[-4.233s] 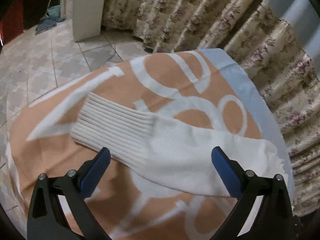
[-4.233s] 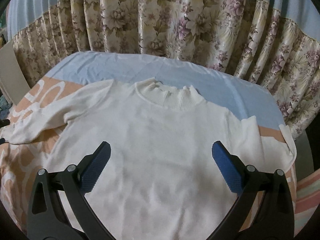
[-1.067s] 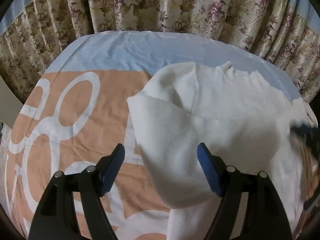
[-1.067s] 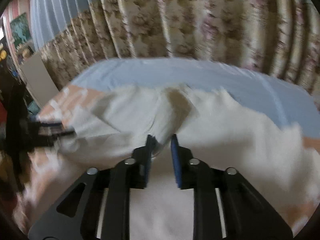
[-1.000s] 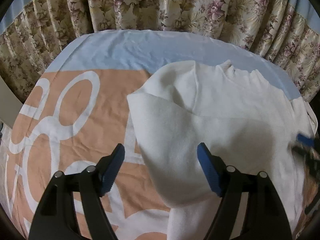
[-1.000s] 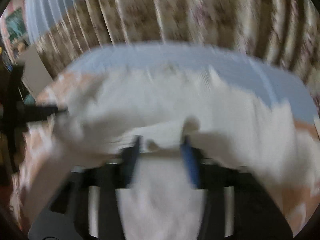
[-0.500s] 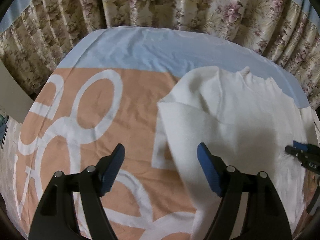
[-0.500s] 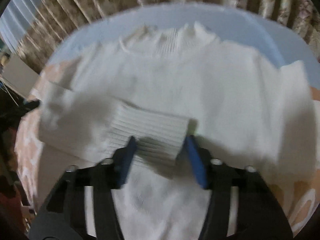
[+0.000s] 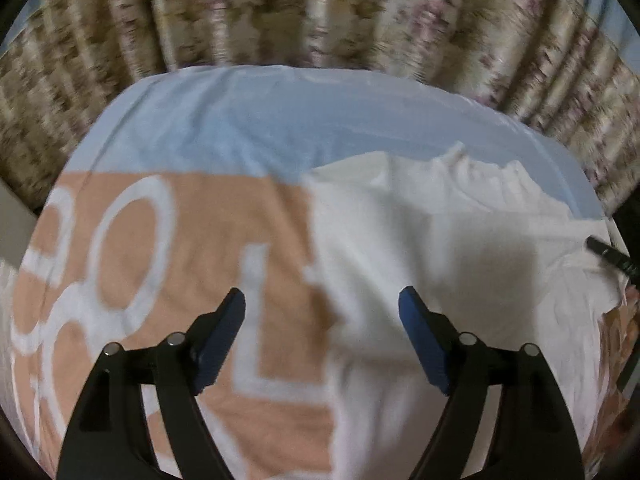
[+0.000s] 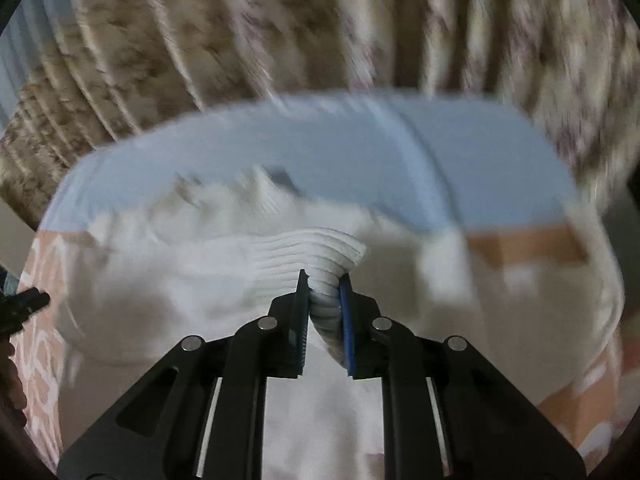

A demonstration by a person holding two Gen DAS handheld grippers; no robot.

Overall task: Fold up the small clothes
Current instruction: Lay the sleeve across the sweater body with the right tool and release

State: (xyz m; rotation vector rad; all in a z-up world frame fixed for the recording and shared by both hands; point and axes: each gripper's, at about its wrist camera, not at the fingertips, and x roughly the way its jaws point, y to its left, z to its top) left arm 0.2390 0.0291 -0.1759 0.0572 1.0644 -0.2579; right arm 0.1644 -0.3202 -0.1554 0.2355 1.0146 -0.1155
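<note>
A small white sweater (image 9: 460, 240) lies on a round table, collar toward the curtains, with its left sleeve folded across the chest. My left gripper (image 9: 322, 306) is open and empty, hovering above the sweater's left edge. My right gripper (image 10: 323, 294) is shut on the ribbed cuff (image 10: 320, 252) of that sleeve and holds it lifted over the sweater's body (image 10: 200, 280). Both views are blurred. The tip of the right gripper shows at the right edge of the left wrist view (image 9: 608, 256).
The table wears an orange cloth with white shapes (image 9: 180, 248) and a light blue band (image 9: 280, 120) at the far side. Floral curtains (image 9: 320, 12) hang right behind the table. The left gripper's tip shows at the left edge of the right wrist view (image 10: 24, 304).
My right gripper has shut on the ribbed cuff and lifted it; half a second ago it was open around it. My left gripper has drifted a little to the left and stays open.
</note>
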